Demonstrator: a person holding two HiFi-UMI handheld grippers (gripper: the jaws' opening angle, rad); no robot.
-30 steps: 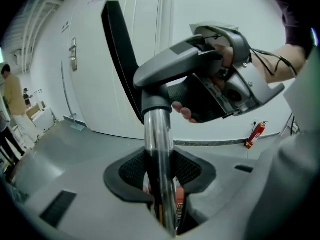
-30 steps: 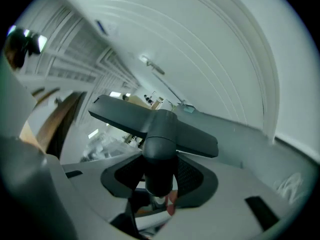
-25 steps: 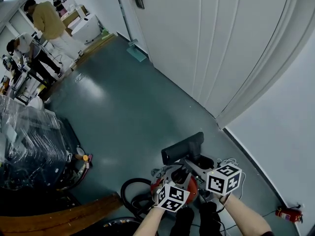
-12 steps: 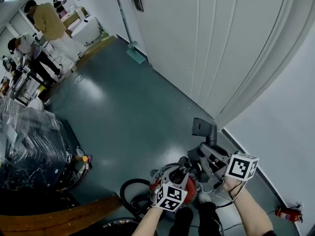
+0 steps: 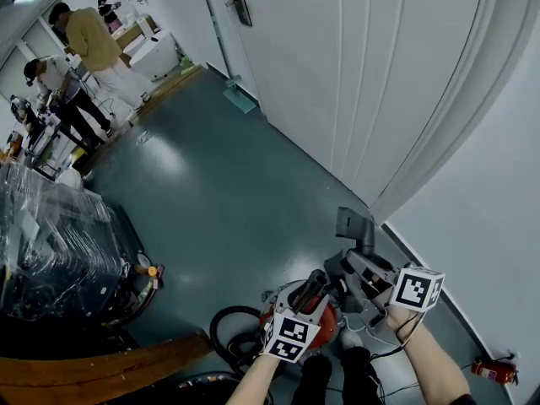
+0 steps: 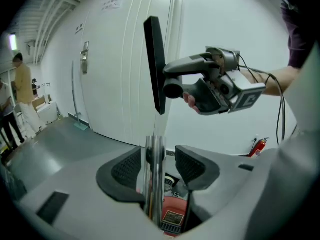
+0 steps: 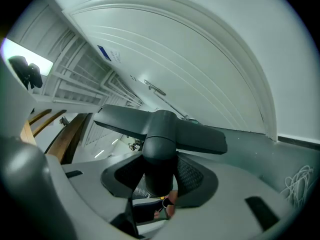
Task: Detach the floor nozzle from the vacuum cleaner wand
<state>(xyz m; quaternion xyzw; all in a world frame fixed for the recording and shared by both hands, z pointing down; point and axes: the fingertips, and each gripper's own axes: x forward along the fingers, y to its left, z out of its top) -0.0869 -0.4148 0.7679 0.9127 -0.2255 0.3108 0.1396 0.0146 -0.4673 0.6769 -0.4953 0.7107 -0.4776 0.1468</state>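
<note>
The black floor nozzle (image 5: 354,224) stands on end in the air, clear of the chrome wand (image 6: 154,184). My right gripper (image 5: 353,264) is shut on the nozzle's round neck (image 7: 160,154), with both pads against it. In the left gripper view the nozzle (image 6: 155,64) hangs above and beyond the wand's open top end. My left gripper (image 6: 159,166) is over the red vacuum body (image 5: 331,317). Its jaws are opening, with the wand upright between them, close to the left pad and with a gap to the right pad.
A black hose (image 5: 221,332) curls beside the vacuum. White panelled doors (image 5: 354,83) and a wall close off the right, with a red fire extinguisher (image 5: 494,367) at their foot. A wrapped pallet (image 5: 51,243) and a wooden plank (image 5: 101,369) lie left. People (image 5: 89,45) work far back.
My right gripper has carried the nozzle right and up, away from the vacuum, and rolled it from lying flat to standing on end. The left gripper has risen a little.
</note>
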